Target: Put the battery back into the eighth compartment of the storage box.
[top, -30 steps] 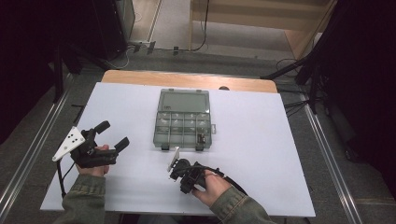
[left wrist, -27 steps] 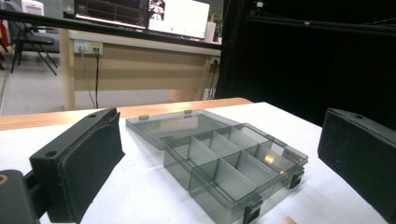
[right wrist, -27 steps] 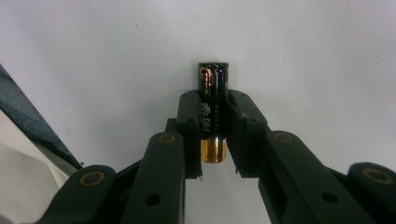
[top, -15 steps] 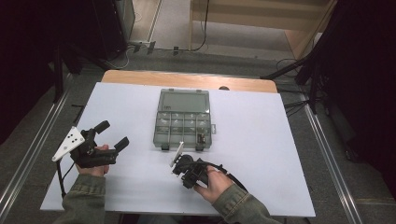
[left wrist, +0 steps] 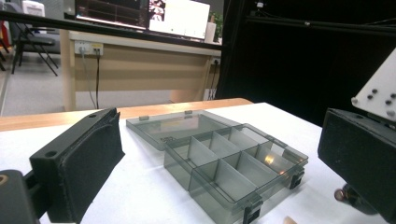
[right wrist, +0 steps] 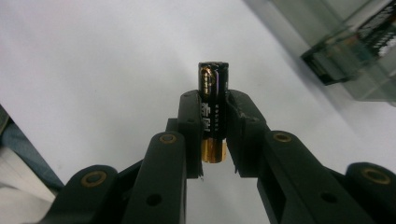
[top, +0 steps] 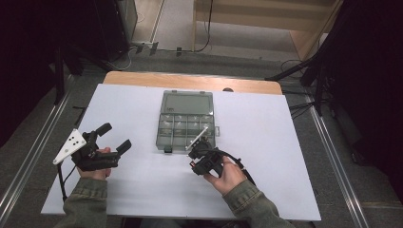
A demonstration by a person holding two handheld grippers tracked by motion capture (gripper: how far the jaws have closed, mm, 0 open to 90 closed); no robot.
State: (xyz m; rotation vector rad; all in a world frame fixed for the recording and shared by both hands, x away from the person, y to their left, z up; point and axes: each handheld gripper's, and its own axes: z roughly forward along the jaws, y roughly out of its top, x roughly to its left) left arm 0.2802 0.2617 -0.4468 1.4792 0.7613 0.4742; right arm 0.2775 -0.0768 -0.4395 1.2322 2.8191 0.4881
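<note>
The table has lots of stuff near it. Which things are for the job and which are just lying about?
For the job:
battery, clamped in the right tool
open compartment box
left tool, open, holding nothing

Just lying about:
cables on the floor
wooden desk
screens

Both grippers hovering, low over the table.
My left gripper point(top: 110, 138) is gaping wide; my right gripper point(right wrist: 214, 122) is pinching a battery point(right wrist: 213, 106).
</note>
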